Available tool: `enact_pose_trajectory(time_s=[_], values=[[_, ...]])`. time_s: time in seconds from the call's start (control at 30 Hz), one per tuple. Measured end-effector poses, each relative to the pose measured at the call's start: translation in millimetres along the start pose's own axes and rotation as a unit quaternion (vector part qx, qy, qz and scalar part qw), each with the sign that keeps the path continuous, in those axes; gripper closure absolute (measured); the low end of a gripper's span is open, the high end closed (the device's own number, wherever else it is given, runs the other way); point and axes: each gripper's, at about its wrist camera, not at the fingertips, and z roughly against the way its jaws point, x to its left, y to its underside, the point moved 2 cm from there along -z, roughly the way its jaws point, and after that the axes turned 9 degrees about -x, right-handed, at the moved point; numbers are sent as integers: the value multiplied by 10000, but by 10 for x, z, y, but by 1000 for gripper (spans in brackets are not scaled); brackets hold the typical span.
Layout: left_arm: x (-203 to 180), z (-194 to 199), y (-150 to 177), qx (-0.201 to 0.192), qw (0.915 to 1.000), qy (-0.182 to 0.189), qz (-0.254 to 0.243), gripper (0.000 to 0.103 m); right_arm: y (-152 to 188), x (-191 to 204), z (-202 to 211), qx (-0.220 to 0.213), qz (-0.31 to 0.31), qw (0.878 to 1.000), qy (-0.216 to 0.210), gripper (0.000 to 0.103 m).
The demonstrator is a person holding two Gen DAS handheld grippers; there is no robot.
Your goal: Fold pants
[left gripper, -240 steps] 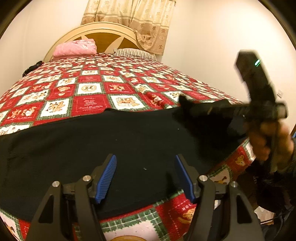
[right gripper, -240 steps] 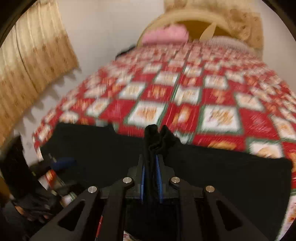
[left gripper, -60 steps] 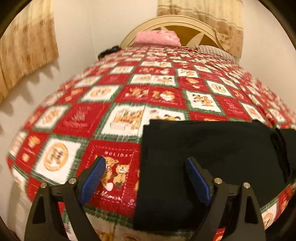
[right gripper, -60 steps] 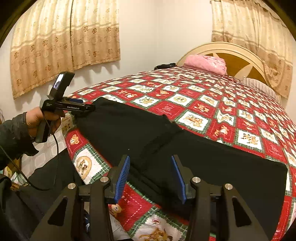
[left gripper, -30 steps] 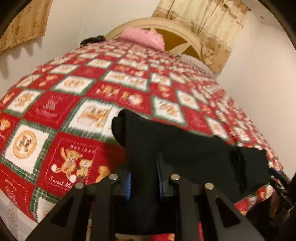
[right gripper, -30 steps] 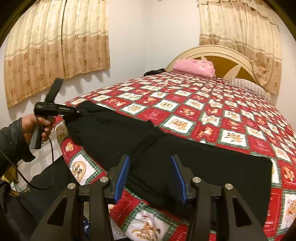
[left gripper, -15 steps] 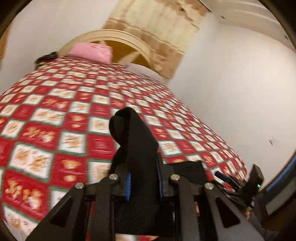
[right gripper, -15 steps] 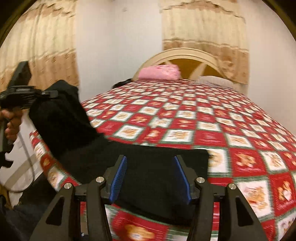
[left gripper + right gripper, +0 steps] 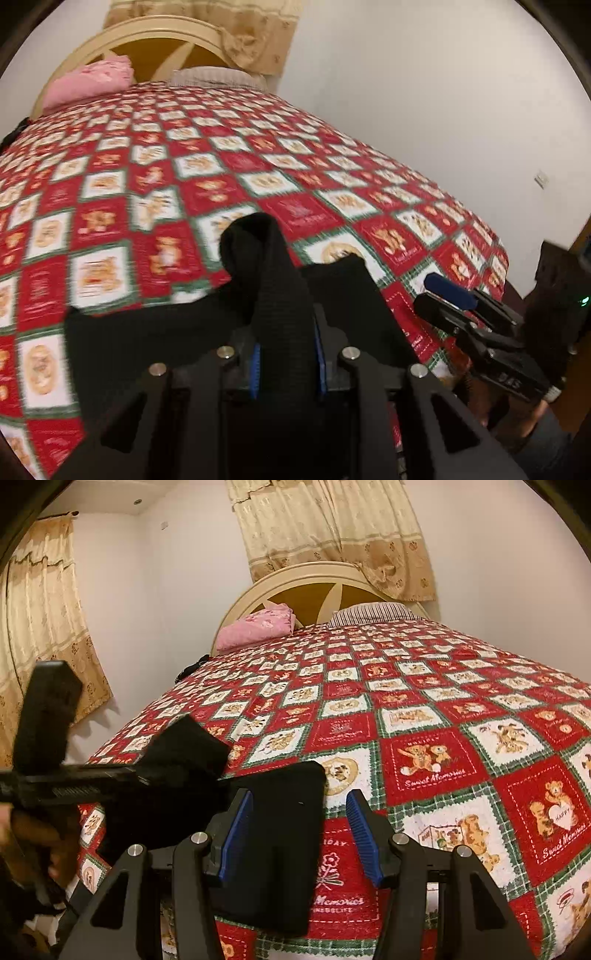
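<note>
Closest to the left wrist camera, the left gripper (image 9: 284, 365) is clamped tight on a thick bunch of the black knit pants (image 9: 266, 266), which rises in a rounded loop above its blue pads. Just beyond, more of the dark cloth lies flat on the near edge of the red, white and green holiday-patchwork bedspread (image 9: 155, 184). Off to that side the right gripper (image 9: 301, 834) hovers with its jaws spread wide and nothing between them, straddling the far edge of the folded black panel, where cloth meets quilt. Judging by the way the held end droops and rolls, the fabric is soft, limp and fairly light, likely to sag and slide over itself rather than keep a crease. A good hold would be on a doubled hem or corner, pinching all layers together, so the carried end can be laid squarely onto the flat part. Farther back sit a pink pillow (image 9: 255, 627), a striped pillow (image 9: 373, 613) and the cream arched headboard (image 9: 317, 576).
</note>
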Motion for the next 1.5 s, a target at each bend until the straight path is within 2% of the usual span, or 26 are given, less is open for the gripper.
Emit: enact_pose_trajectory(time_s=[0.1, 0.13, 0.17, 0.2, 0.3, 0.33, 0.37, 0.43, 0.47, 0.53, 0.63, 0.67, 0.7, 0.83, 0.93, 0.97, 1.07, 1.17, 1.23, 1.33, 1.4, 1.47, 1.5], values=[[-161, -53, 65, 110, 9997, 168, -148, 70, 16, -55, -1, 19, -113, 9999, -6, 48], [-208, 21, 90, 2, 9994, 286, -215, 67, 16, -69, 5, 20, -166, 9999, -38, 48], [-241, 67, 98, -72, 9990, 331, -274, 58, 9, -86, 15, 9, -239, 9997, -90, 48], [-261, 155, 106, -197, 9987, 310, -362, 50, 2, -90, 27, -11, -274, 9996, -113, 48], [-222, 549, 141, -733, 9956, 196, -549, 35, -39, -51, 105, -164, -329, 9992, -136, 48], [-161, 695, 160, -925, 9940, 108, -572, 32, -59, 0, 140, -234, -302, 9991, -180, 48], [-90, 794, 172, -1079, 9925, -32, -572, 26, -75, 41, 151, -253, -273, 9990, -230, 48], [78, 933, 207, -1319, 9891, -402, -526, 12, -74, 224, 139, -142, -143, 9988, -441, 48], [205, 994, 254, -1440, 9857, -705, -515, 6, -64, 284, 110, -47, -97, 9987, -502, 47], [364, 937, 315, -1356, 9836, -1075, -508, 5, -3, 446, 42, 160, 53, 9985, -526, 47], [622, 839, 464, -1153, 9822, -1441, -336, 6, 96, 637, -59, 331, 503, 9975, -381, 47], [659, 818, 503, -1101, 9827, -1458, -294, 6, 120, 641, -86, 377, 517, 9975, -309, 58], [697, 790, 553, -1038, 9834, -1468, -238, 6, 125, 606, -112, 443, 436, 9975, -335, 95], [781, 679, 693, -819, 9851, -1502, -152, 5, 152, 435, -99, 652, 278, 9972, -240, 94], [838, 512, 811, -487, 9858, -1596, -195, 5, 267, 235, -177, 964, 191, 9952, -32, 94], [847, 500, 843, -465, 9871, -1524, -138, 5, 323, 183, -222, 1078, 160, 9940, -35, 94], [875, 527, 869, -498, 9883, -1438, 32, 4, 311, 193, -188, 1031, 256, 9943, -31, 94], [866, 595, 848, -562, 9864, -1542, -22, 4, 296, 269, -156, 1004, 550, 9933, 123, 94], [861, 662, 830, -663, 9854, -1569, 2, 4, 263, 281, -134, 936, 511, 9941, 197, 85], [907, 718, 792, -804, 9822, -1697, 39, 4, 63, 466, -15, 413, 828, 9954, 264, 80], [920, 718, 760, -851, 9816, -1705, 84, 4, -57, 637, -29, 236, 964, 9950, -64, 54], [898, 680, 737, -809, 9823, -1689, 34, 4, -142, 756, -139, 238, 898, 9942, -550, 49], [886, 658, 735, -791, 9821, -1711, -18, 4, -161, 770, -212, 272, 867, 9940, -601, 49]])
